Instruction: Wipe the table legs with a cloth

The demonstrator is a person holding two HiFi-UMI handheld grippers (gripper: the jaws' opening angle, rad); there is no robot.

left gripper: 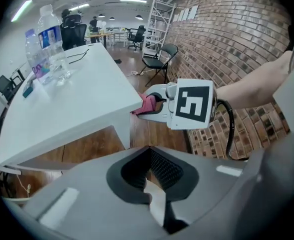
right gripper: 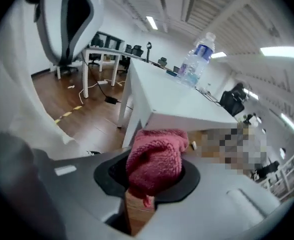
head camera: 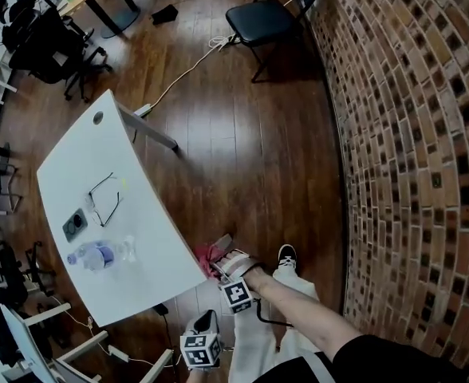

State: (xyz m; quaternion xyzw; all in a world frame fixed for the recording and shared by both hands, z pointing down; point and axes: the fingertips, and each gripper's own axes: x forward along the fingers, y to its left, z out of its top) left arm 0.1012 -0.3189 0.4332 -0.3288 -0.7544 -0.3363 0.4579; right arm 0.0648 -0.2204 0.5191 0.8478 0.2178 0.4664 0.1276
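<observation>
As only its view reveals, left claw (left gripper: 148, 153) sits closed; right claw (right gripper: 152, 180) grips cloth (right gripper: 155, 156).

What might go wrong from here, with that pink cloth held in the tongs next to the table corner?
1. The pink cloth is a loose wad bulging out of the right tongs; rubbing along the table leg may drag it free.
2. Two water bottles stand upright on the table; a knock from the tongs might topple them.
</observation>
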